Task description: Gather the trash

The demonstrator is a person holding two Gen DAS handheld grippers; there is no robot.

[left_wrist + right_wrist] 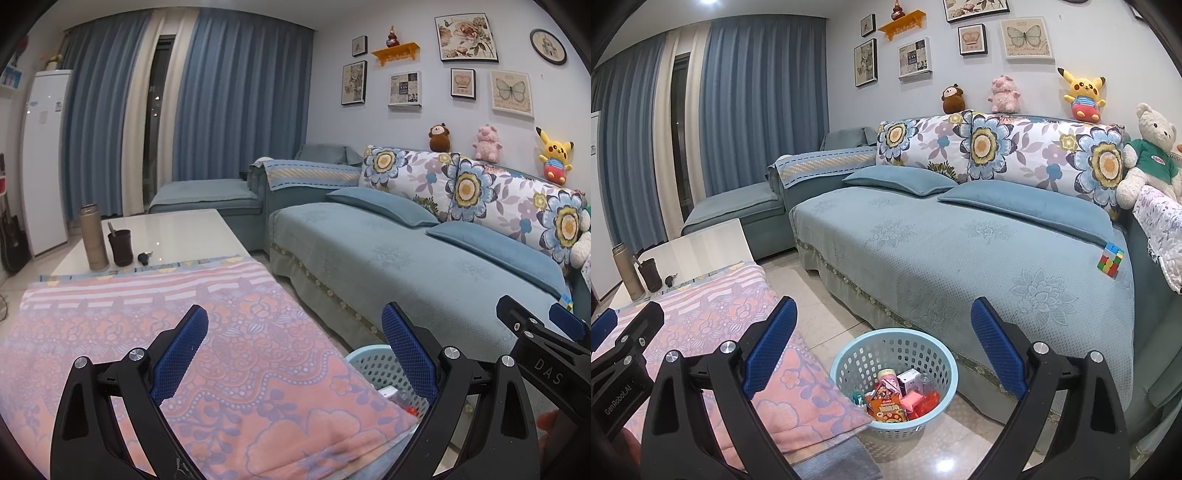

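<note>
Our left tongs (293, 365) released over pink floral blanket (147, 332) | our right tongs (884, 363) released above trash-filled blue basket (849, 354) on floor

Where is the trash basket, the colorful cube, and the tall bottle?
Trash basket (849, 350): right wrist view, on its pale blue wall.
Colorful cube (1110, 260): right wrist view, on its front face.
Tall bottle (94, 240): left wrist view, on its body.

A home living room: blue sofa (960, 258) with plush toys (1082, 96), curtains (240, 110), framed pictures (465, 37).
</note>
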